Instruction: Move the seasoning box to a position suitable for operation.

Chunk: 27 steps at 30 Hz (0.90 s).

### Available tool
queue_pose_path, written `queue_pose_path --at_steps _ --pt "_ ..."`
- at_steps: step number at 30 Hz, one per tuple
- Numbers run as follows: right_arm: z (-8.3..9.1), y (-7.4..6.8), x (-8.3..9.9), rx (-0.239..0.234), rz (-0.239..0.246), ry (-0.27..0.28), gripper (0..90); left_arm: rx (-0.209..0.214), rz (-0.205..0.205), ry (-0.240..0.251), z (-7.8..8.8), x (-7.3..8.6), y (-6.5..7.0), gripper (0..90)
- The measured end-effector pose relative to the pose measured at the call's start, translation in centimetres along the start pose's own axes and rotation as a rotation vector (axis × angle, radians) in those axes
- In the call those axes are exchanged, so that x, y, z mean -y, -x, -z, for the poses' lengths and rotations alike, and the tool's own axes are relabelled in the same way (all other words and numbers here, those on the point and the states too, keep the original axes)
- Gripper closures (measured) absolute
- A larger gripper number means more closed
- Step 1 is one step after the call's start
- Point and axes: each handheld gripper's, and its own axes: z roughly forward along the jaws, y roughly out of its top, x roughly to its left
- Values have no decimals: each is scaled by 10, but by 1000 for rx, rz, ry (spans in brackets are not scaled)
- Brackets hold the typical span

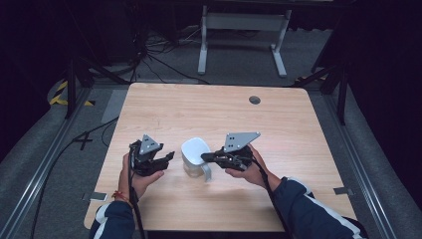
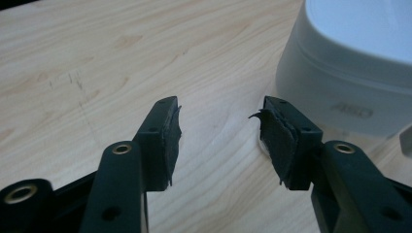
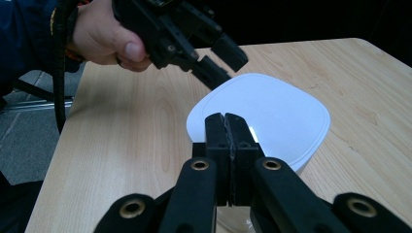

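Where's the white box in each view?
High view: white box at table centre, between the two hand-held grippers.
Left gripper view: upper right, beyond the right jaw.
Right gripper view: centre, behind the closed jaws.
Shared landmark: the light wood table.

High view overhead; gripper views close — sharing white container [image 1: 195, 154].

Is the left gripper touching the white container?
Apart. In the left gripper view, bare table shows between the left gripper and the white container, with nothing between its pads. The high view also shows a gap.
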Motion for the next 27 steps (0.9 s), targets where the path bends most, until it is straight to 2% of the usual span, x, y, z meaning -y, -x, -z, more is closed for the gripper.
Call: queue_pose_path --at_steps 3,4,6,8,10,12,14,18,22,27 --pt "1 0 0 -2 5 -3 899 7 -7 -14 -3 -6 2 506" --pt "1 0 1 -8 -2 1 899 1 -26 -25 -7 -12 4 519" --pt "1 0 1 -10 -3 3 899 2 -23 -31 -8 -14 5 525" --pt "1 0 1 -9 0 4 899 6 -18 -10 -11 -16 8 527" --pt "2 -1 2 -12 0 3 899 14 -35 -18 -10 -17 8 544" --pt "2 -2 2 -12 6 0 900 17 -25 -10 -11 -17 10 554" --pt "3 -3 2 -12 12 -3 899 19 -40 -6 -9 -18 11 585" --pt "4 -2 3 -15 10 -2 899 36 -51 44 1 -23 14 625" --pt "4 -2 4 -16 14 -7 899 44 -82 47 6 -27 19 680" --pt "4 -2 4 -13 15 -15 899 77 -127 63 10 -31 24 787"
